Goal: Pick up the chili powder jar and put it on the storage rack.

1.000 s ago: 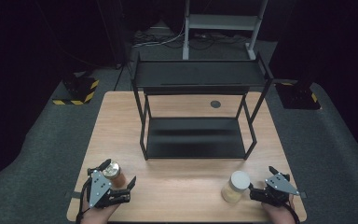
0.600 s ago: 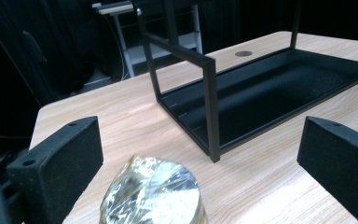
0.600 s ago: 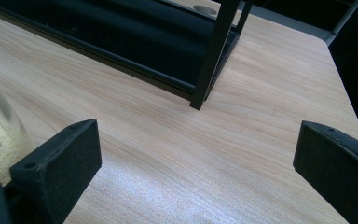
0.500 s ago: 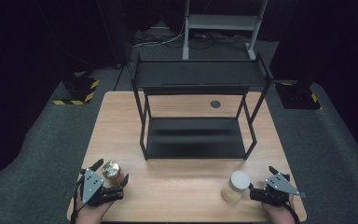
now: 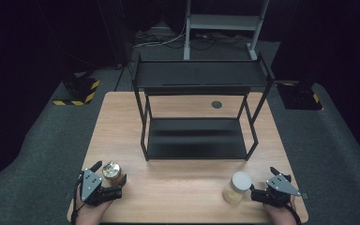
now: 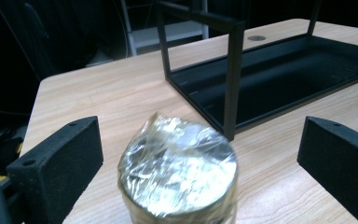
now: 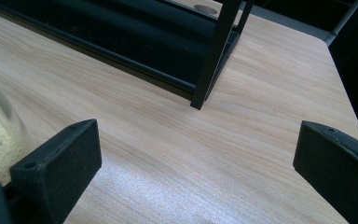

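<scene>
Left tongs [image 6: 200, 154] spread wide around a foil-topped jar [image 6: 179, 175] (not touching it) near the desk [image 5: 178, 187] front, right tongs [image 7: 198, 158] spread too, white-lidded jar [image 5: 236, 187] just beside them, black rack [image 5: 197, 136] behind.

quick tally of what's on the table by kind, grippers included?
Jars: 2, a foil-topped glass jar and a white-lidded clear jar of pale grains
Black metal two-tier racks: 1
Hand-held grippers: 2, left gripper and right gripper, both open
Total: 5
</scene>
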A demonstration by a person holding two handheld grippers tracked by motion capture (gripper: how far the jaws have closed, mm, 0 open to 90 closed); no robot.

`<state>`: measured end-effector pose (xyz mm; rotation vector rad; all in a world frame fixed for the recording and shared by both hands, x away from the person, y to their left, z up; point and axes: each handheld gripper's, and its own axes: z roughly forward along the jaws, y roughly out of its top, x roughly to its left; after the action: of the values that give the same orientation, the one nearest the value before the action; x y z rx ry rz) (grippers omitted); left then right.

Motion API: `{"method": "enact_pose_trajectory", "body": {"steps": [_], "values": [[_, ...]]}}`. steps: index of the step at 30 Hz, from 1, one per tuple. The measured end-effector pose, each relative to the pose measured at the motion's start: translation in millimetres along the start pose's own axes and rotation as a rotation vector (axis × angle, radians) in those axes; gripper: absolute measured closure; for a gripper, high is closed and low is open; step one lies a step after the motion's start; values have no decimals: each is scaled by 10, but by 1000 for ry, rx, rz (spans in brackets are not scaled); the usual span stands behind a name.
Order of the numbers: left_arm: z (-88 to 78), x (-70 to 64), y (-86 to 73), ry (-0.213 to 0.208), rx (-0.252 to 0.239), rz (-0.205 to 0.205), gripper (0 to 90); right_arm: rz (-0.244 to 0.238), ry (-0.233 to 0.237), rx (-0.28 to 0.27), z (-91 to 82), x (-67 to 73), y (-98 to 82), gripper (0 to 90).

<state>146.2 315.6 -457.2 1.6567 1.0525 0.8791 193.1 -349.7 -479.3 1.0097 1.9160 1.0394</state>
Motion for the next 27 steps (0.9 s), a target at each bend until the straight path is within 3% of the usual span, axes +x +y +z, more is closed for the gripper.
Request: {"method": "enact_pose_trajectory", "body": {"steps": [9,15,27], "values": [[55,59,-80,-8,14,-31,16,0,-1,1,1,1,2,3],[55,118,-135,-16,8,-69,105,0,-1,1,1,3,3,3],[52,186,-196,-30,7,-81,262,0,-5,0,0,10,1,2]]}}
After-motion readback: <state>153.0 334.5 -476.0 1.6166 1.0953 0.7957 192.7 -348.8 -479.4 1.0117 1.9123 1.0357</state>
